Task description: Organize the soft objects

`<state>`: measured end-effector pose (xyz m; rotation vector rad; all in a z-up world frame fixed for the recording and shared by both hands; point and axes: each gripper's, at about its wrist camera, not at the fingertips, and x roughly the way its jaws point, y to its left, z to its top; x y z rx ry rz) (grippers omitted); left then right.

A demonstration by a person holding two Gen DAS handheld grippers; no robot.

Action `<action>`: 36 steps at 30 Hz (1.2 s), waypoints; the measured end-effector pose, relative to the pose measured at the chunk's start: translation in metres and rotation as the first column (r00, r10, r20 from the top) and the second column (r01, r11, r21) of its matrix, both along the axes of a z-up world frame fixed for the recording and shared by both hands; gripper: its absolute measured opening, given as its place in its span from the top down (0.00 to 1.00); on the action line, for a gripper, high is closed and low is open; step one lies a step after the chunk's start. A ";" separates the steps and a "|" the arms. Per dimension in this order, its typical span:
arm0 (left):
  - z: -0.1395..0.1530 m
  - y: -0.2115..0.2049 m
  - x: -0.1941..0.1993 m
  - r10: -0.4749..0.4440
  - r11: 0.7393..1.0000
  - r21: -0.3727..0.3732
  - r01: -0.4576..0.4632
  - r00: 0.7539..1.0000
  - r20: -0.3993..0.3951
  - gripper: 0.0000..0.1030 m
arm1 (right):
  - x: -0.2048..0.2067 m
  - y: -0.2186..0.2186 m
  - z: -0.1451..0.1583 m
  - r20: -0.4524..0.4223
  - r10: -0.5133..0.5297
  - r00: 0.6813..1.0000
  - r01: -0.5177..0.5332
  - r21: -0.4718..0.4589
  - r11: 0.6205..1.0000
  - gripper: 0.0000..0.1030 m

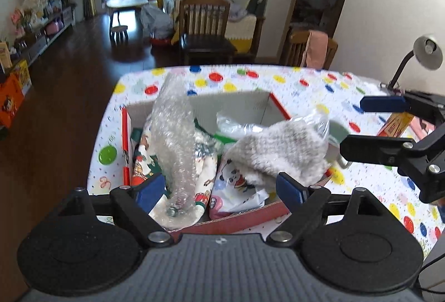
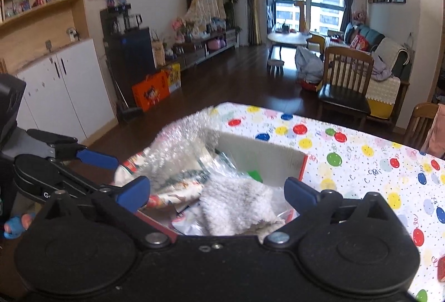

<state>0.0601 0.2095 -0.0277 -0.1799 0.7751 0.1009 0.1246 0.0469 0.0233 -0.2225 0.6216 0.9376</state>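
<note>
Box's [image 1: 250,104] floor buried under bubble wrap [image 1: 175,135] and fluffy cloth [image 1: 281,154], near wall hidden behind gripper body, worktop's [image 2: 361,163] right edge cut off.

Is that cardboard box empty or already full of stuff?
Nearly full. The cardboard box holds bubble wrap, a fuzzy grey cloth and printed packets, piled above its rim.

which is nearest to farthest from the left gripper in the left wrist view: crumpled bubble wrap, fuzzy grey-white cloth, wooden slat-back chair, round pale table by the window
1. Crumpled bubble wrap, in the box between the left gripper's open fingers.
2. Fuzzy grey-white cloth, draped on the box's right side.
3. Wooden slat-back chair, beyond the table's far edge.
4. Round pale table, deep in the room by the window.
</note>
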 end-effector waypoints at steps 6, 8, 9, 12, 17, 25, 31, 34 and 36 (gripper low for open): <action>0.021 -0.005 -0.020 0.044 0.999 -0.020 -0.043 0.996 0.076 0.15 | -0.018 -0.017 0.009 0.070 -0.024 0.997 0.020 0.059 0.998 0.00; 0.027 -0.009 -0.026 0.055 0.998 -0.015 -0.053 0.994 0.099 0.15 | -0.023 -0.024 0.012 0.079 -0.041 0.996 0.034 0.092 0.995 0.00; 0.029 -0.012 -0.028 0.053 0.999 -0.003 -0.053 0.992 0.112 0.15 | -0.026 -0.027 0.013 0.078 -0.052 0.996 0.043 0.110 0.993 0.00; 0.035 -0.025 -0.034 0.054 0.996 0.069 -0.064 0.989 0.139 0.14 | -0.035 -0.035 0.013 0.092 -0.074 0.993 0.059 0.162 0.985 0.00; 0.040 -0.039 -0.043 0.063 0.993 0.088 -0.080 0.980 0.187 0.13 | -0.050 -0.040 0.013 0.153 -0.126 0.980 0.097 0.185 0.978 0.00; 0.044 -0.055 -0.053 0.080 0.986 0.124 -0.112 0.968 0.240 0.03 | -0.057 -0.049 0.012 0.145 -0.133 0.981 0.101 0.204 0.974 0.00; 0.046 -0.057 -0.053 0.096 0.987 0.103 -0.124 0.965 0.245 0.02 | -0.059 -0.054 0.009 0.118 -0.137 0.984 0.110 0.207 0.972 0.00; 0.045 -0.057 -0.052 0.107 0.986 0.102 -0.133 0.967 0.233 0.00 | -0.061 -0.056 0.006 0.106 -0.142 0.984 0.117 0.211 0.970 0.00; 0.044 -0.056 -0.053 0.112 0.986 0.094 -0.136 0.967 0.228 0.00 | -0.058 -0.057 0.005 0.089 -0.146 0.985 0.124 0.216 0.969 0.00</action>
